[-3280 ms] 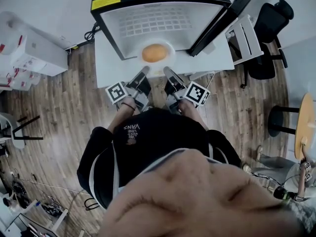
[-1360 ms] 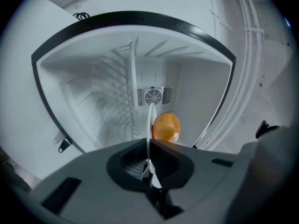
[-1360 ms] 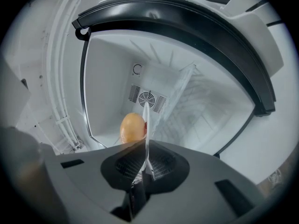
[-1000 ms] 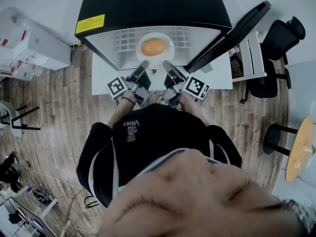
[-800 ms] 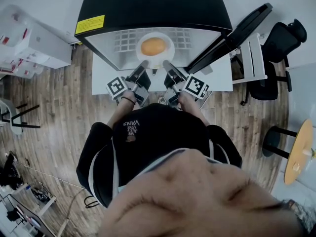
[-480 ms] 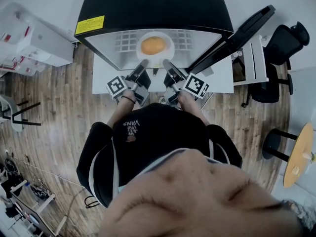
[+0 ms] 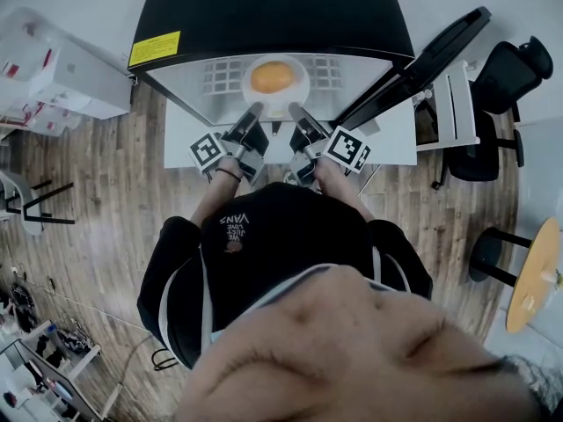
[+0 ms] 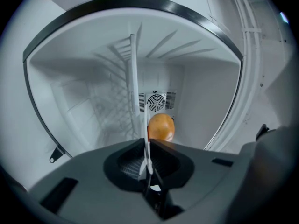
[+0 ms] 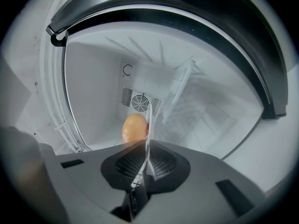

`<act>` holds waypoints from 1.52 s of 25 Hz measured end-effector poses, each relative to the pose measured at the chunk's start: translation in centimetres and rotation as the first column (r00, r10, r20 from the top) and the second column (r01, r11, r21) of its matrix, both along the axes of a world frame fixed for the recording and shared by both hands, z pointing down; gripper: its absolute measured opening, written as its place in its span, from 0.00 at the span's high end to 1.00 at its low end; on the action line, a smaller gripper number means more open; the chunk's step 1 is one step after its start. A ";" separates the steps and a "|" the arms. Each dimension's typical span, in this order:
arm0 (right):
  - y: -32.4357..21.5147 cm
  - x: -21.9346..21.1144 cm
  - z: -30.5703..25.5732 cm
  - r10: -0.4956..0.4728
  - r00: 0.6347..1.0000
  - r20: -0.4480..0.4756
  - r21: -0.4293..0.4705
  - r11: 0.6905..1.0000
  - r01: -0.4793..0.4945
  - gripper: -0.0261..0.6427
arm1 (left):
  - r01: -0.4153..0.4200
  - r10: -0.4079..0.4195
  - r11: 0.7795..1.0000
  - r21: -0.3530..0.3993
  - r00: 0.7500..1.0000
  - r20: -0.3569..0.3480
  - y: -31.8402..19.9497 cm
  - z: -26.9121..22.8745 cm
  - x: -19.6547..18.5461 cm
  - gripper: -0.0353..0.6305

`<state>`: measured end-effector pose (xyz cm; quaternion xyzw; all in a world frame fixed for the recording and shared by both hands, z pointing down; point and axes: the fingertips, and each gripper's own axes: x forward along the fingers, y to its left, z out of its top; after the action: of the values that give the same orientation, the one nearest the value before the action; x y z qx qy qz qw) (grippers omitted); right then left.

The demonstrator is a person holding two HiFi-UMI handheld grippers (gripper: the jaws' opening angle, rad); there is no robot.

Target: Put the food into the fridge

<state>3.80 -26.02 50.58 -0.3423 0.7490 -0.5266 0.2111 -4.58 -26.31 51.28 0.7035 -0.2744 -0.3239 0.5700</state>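
A white plate (image 7: 296, 84) carries a round orange piece of food (image 7: 272, 76) and is held inside the open fridge (image 7: 273, 7), over its wire shelf (image 7: 220, 76). My left gripper (image 7: 256, 108) is shut on the plate's near-left rim, and my right gripper (image 7: 293, 108) is shut on its near-right rim. In the left gripper view the plate (image 8: 134, 78) shows edge-on between the jaws of the gripper (image 8: 147, 157), with the food (image 8: 160, 127) beyond. The right gripper view shows the same plate (image 9: 153, 120), the gripper (image 9: 146, 160) and the food (image 9: 134, 128).
The fridge door (image 7: 422, 55) stands open at the right. A fan grille (image 8: 156, 101) sits on the fridge's back wall. The fridge rests on a white table (image 7: 185, 139). White boxes (image 7: 53, 77) are at the left, a black chair (image 7: 501, 77) and a round wooden table (image 7: 532, 271) at the right.
Both grippers have carried the plate with the food from the fridge's front edge deeper inside, over the wire shelf. In the last second it crept slightly farther in.
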 end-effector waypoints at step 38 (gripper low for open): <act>-2.8 0.1 -0.3 0.040 0.999 -0.019 0.030 0.999 -0.040 0.90 | 0.005 -0.005 1.000 0.014 0.999 -0.039 -2.7 -0.5 -0.1 0.91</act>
<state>3.92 -28.81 50.30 -0.3592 0.7516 -0.5079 0.2193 -4.66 -29.02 50.81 0.7005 -0.2626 -0.3410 0.5693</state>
